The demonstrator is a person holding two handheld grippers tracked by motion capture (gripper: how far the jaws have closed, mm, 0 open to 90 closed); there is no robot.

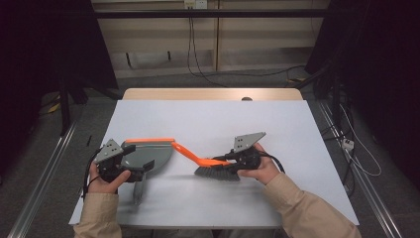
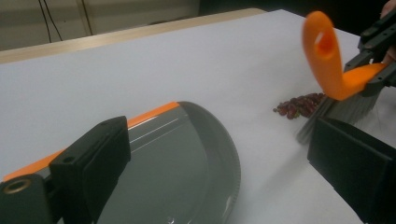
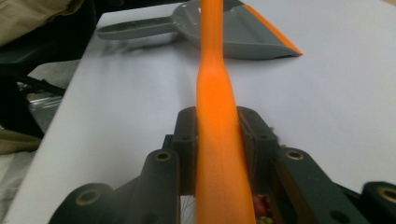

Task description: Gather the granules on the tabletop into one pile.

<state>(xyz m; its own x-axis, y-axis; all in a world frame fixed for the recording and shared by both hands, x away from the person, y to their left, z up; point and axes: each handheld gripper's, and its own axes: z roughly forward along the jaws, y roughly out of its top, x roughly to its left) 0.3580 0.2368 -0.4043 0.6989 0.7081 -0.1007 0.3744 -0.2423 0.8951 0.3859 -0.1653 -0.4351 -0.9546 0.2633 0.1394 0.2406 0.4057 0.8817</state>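
Observation:
A grey dustpan (image 1: 151, 154) with an orange front lip lies on the white table top, its handle (image 1: 138, 192) pointing toward the person. My left gripper (image 1: 140, 171) is at the pan's left side. In the left gripper view its jaws stand wide apart over the dustpan (image 2: 187, 158) and press on nothing. My right gripper (image 1: 224, 161) is shut on the orange handle of a brush (image 1: 190, 153), whose grey bristles (image 1: 217, 173) rest on the table. In the right gripper view the brush handle (image 3: 217, 70) runs straight out between the pads. A small pile of dark red bits (image 2: 299, 104) lies against the bristles.
The white sheet (image 1: 213, 119) covers a wooden table whose far edge (image 1: 213, 93) shows at the back. Cables (image 1: 356, 148) trail on the floor at the right. Open white surface stretches beyond the dustpan and brush.

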